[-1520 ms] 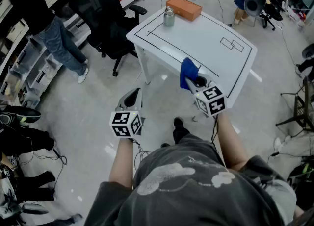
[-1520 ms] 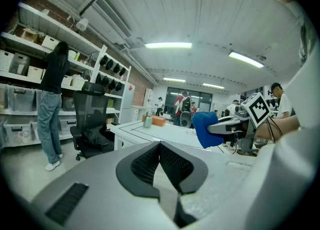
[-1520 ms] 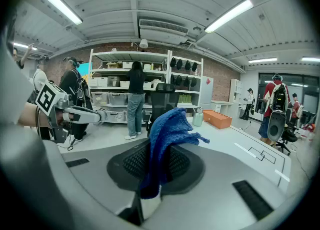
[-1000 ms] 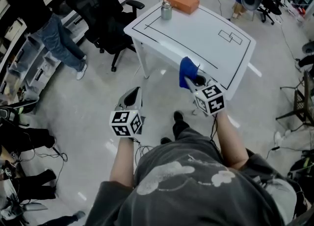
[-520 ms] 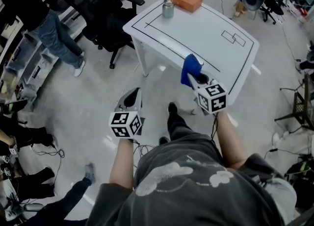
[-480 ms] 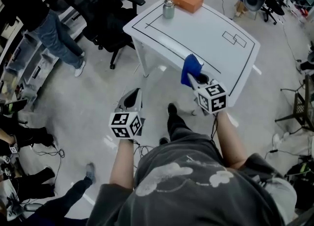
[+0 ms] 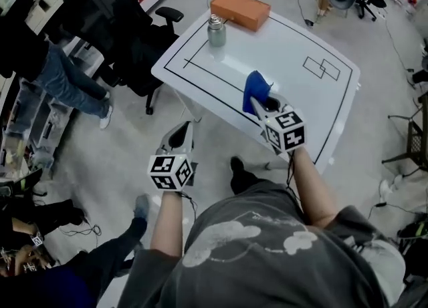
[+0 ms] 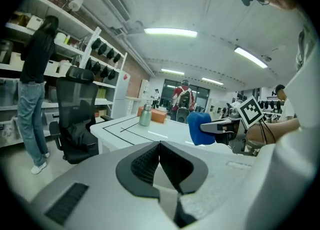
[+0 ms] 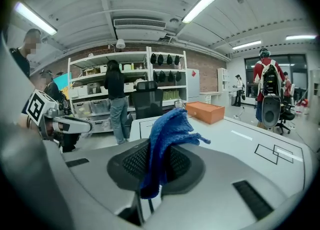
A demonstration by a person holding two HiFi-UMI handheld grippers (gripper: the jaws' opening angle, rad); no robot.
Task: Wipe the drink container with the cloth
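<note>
Blue cloth is pinched in your right gripper above the table's near edge. The upright drink container stands far-left of it.

In the left gripper view, your left gripper is pressed together and empty.

In the right gripper view, the container sits just beyond the cloth, so this hand looks nearer.

we see the blue cloth pinched between the right gripper's jaws, its top flopping forward; the capped steel drink container stands upright well beyond them.

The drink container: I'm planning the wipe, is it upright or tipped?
Upright: the drink container stands on its base, cap on top, beside the orange box on the table.
</note>
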